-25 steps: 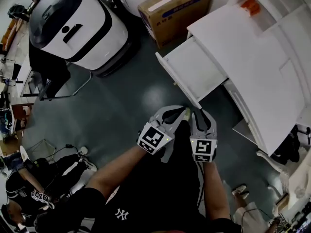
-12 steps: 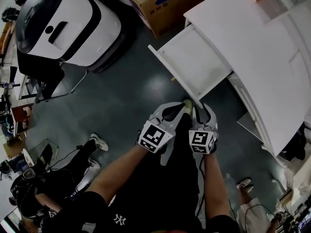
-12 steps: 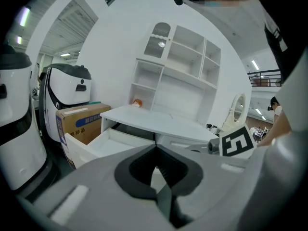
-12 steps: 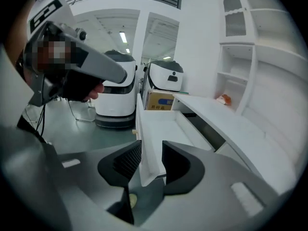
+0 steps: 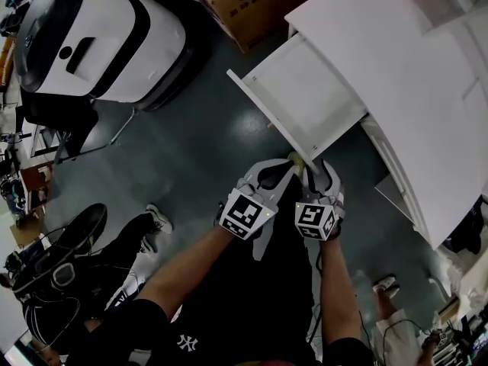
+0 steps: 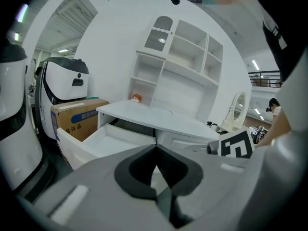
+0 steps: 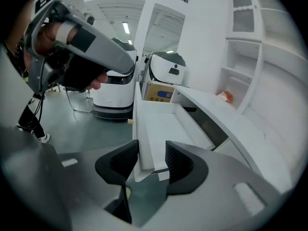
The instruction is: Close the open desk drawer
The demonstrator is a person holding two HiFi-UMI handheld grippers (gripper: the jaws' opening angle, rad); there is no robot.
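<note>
Zero closing done, judging by the drawer [image 5: 309,101] standing fully out from under the worktop [image 5: 381,59] at the left end of its front edge. Right tongs [image 5: 311,168] nipped across the near end of the drawer's front, left tongs [image 5: 290,161] pressed together on nothing just beside. Left to do: the whole push home.
</note>
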